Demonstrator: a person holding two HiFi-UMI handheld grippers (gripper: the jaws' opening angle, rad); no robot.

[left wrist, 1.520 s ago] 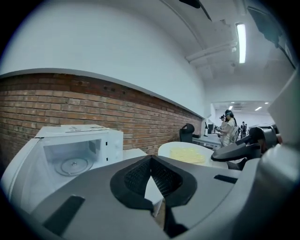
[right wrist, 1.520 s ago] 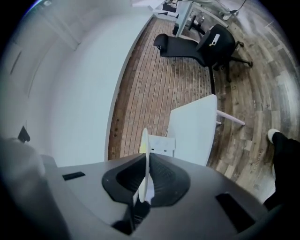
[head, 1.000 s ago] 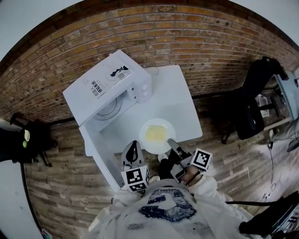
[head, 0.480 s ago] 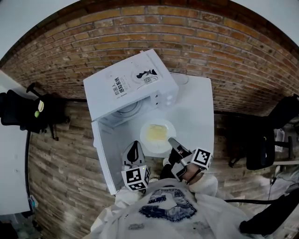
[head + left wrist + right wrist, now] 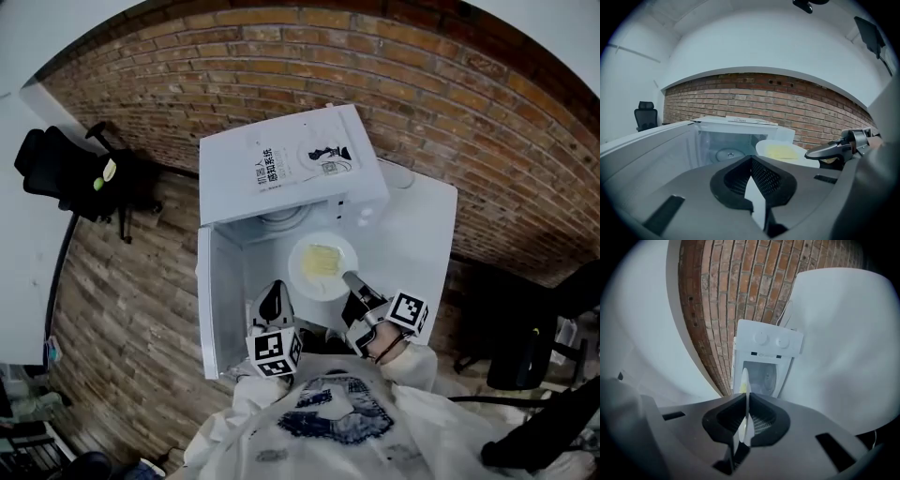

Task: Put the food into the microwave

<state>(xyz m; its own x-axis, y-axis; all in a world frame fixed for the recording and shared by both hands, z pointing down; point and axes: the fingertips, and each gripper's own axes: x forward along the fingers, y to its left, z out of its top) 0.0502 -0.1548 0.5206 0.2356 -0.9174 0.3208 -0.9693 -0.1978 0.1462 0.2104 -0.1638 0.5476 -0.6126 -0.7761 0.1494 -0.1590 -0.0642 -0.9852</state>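
A white plate [image 5: 322,264] with flat yellow food [image 5: 324,257] hangs just in front of the open white microwave [image 5: 281,164]. My right gripper [image 5: 354,281] is shut on the plate's near rim. In the right gripper view the plate [image 5: 744,380] shows edge-on between the jaws of my right gripper [image 5: 746,401], and the microwave [image 5: 766,362] lies beyond it. My left gripper [image 5: 272,298] is shut on nothing, beside the microwave door [image 5: 223,291], which stands swung out to the left. The left gripper view shows the glass turntable [image 5: 730,153] inside and the plate [image 5: 780,151] at its right.
The microwave stands on a white table [image 5: 422,234] against a brick wall [image 5: 450,84]. A black office chair [image 5: 66,169] is on the wooden floor at the far left, and another dark chair [image 5: 516,356] at the right. A white desk edge [image 5: 19,234] runs along the left.
The right gripper has carried the plate from the open table top to the front of the microwave cavity. The head view has swung, so the microwave now sits centred.
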